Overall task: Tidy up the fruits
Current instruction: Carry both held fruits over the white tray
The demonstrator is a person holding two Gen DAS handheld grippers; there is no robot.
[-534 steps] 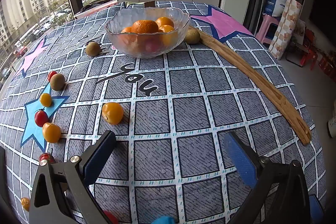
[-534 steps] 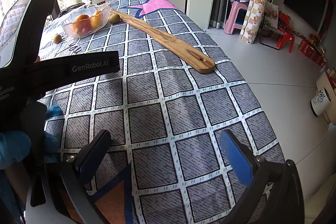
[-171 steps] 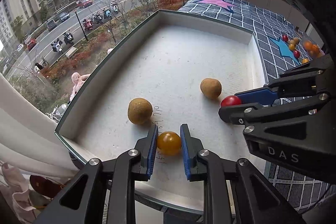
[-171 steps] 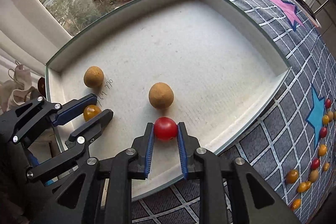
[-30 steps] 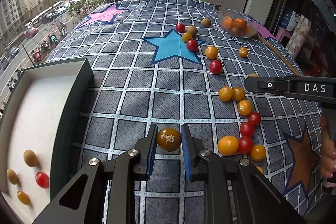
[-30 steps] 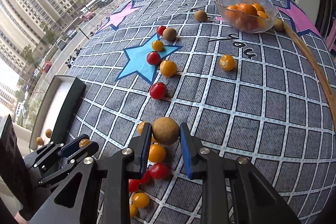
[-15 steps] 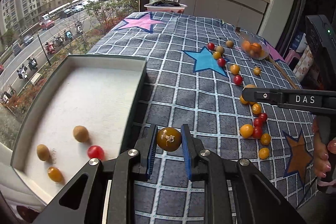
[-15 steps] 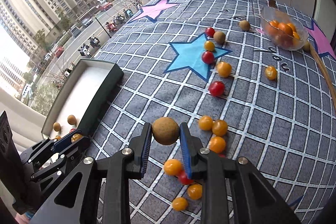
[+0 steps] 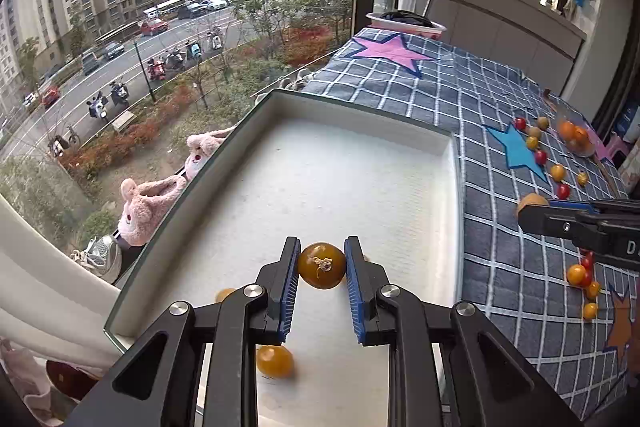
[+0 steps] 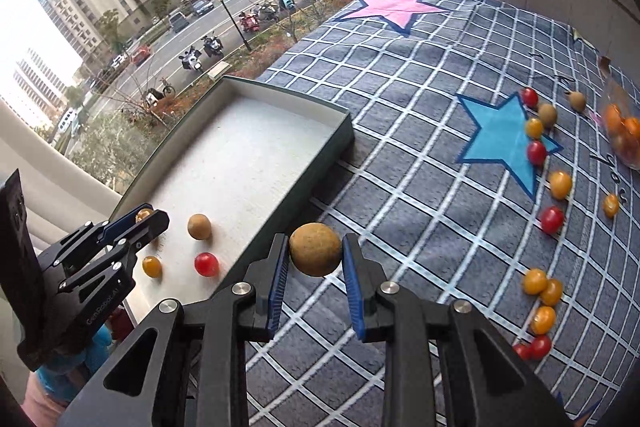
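Observation:
My left gripper [image 9: 322, 267] is shut on a yellow-orange tomato [image 9: 322, 265] and holds it over the near end of the white tray [image 9: 360, 115]. A yellow tomato [image 9: 274, 361] lies in the tray below it. My right gripper [image 10: 315, 255] is shut on a brown kiwi [image 10: 315, 254], over the blue checked cloth [image 10: 420, 187] just right of the tray [image 10: 280, 95]. In the right wrist view the tray holds a kiwi [image 10: 199, 226], a red tomato [image 10: 207, 264] and a yellow tomato [image 10: 152, 266]. The left gripper [image 10: 140, 217] shows there over the tray's near left.
Several red and yellow tomatoes [image 10: 536, 281] and kiwis [image 10: 547, 115] lie scattered on the cloth to the right. A glass bowl of oranges [image 9: 574, 135] stands at the far right. The tray sits at the table's window-side edge. Pink slippers [image 9: 148, 203] lie beyond it.
My left gripper has carried its tomato from the cloth to over the tray. My right gripper has moved left with the kiwi, close to the tray's right wall.

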